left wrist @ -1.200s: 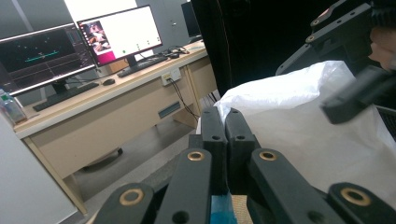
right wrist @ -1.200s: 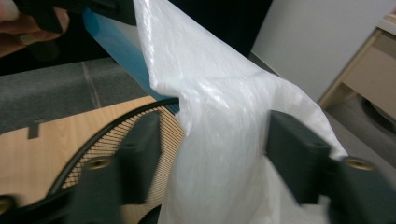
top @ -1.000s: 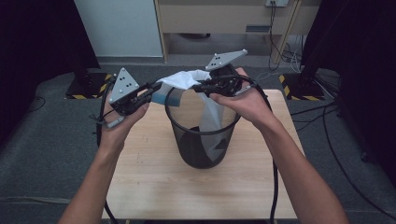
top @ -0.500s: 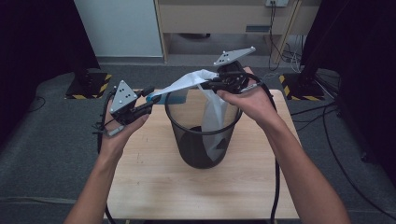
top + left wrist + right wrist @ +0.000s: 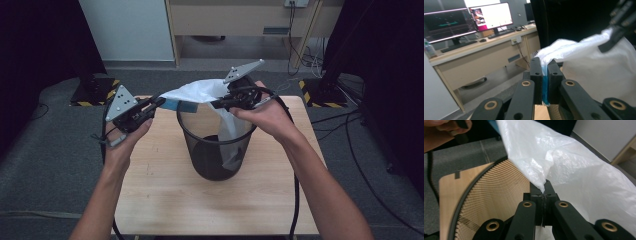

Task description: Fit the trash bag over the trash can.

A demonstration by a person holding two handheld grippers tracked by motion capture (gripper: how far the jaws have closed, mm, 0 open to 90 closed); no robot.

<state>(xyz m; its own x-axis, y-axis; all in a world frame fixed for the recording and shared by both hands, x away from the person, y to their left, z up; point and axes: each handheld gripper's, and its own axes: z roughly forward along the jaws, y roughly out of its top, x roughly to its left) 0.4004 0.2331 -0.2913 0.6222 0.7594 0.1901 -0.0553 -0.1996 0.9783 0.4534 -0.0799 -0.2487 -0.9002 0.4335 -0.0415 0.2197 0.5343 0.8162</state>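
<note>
Grey carpet surrounds your wooden bench (image 5: 165,200), with a desk of monitors (image 5: 469,20) beyond. Your left hand-held gripper (image 5: 159,103) has just been closing and now pinches the blue-edged rim of the white plastic bag (image 5: 200,92). The bag stretches rightward to your right hand-held gripper (image 5: 217,104), clamped on its opposite edge, above the black mesh bin (image 5: 215,160) directly beneath both.

bag's (image 5: 200,92) lower end hidden inside bin (image 5: 215,150), forearms cropped
</note>
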